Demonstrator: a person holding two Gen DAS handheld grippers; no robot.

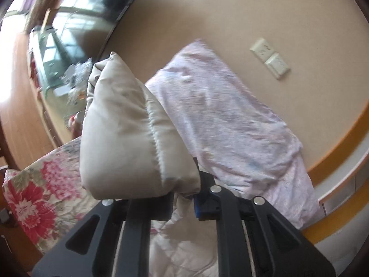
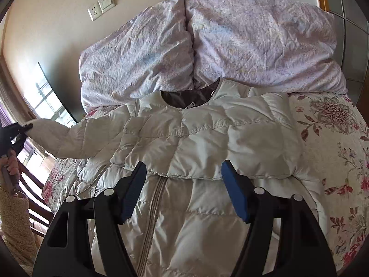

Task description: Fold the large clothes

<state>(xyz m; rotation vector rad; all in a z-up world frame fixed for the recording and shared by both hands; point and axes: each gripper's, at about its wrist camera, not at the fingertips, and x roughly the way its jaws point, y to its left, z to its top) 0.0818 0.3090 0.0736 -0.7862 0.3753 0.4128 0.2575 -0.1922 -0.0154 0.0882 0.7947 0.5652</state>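
One white quilted down jacket (image 2: 203, 138), zip-fronted, with two sleeves: one folded across the chest, one stretched out to the side; two lilac crumpled cotton pillows (image 2: 143, 53), side by side at the head of the bed; one floral quilted bedspread (image 2: 334, 143) in cream with pink and red blooms; two cream wall plates (image 2: 101, 5), adjoining; two black two-finger grippers with blue pads: left gripper (image 2: 28, 127), right gripper (image 2: 184, 184).

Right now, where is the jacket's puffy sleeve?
In the right wrist view the sleeve sticks out left of the jacket, its end pinched in the left tool.
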